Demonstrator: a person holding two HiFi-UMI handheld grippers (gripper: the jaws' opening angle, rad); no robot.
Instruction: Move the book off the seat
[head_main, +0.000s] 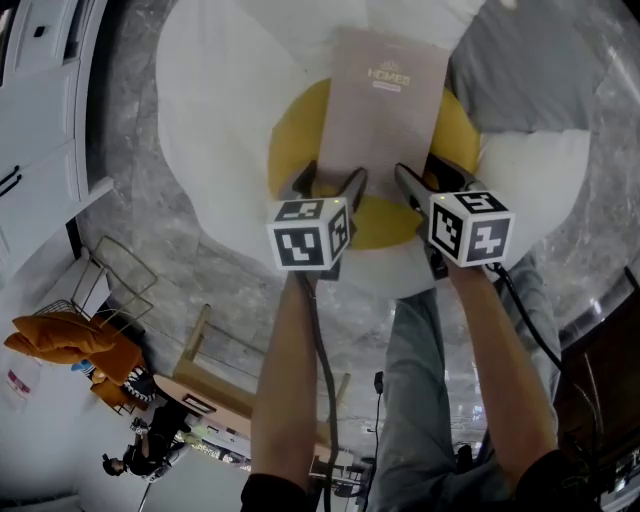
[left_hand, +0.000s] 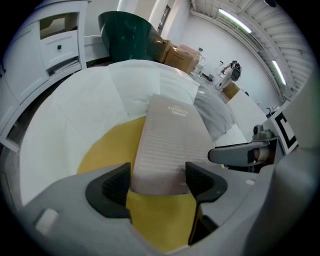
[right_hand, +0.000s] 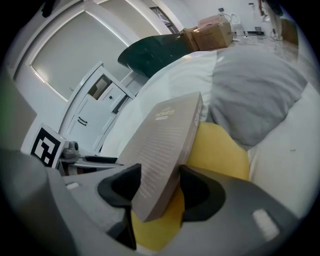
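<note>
And here's the book (head_main: 385, 100), lying on the yellow centre (head_main: 292, 135) of the white seat (head_main: 215, 110). Its cover is pale grey-beige with fine lines of print and a small title at the far end. The left gripper (head_main: 330, 182) straddles its near left corner and the right gripper (head_main: 425, 178) its near right edge. Both sets of jaws are spread wide, not pinching. A grey cushion (head_main: 520, 70) sits at the right. There's grey marble floor (head_main: 130, 170) all round and white cabinets (head_main: 40, 90) on the left.

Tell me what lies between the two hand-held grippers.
The near end of the book, over the yellow cushion; the head view shows it.
</note>
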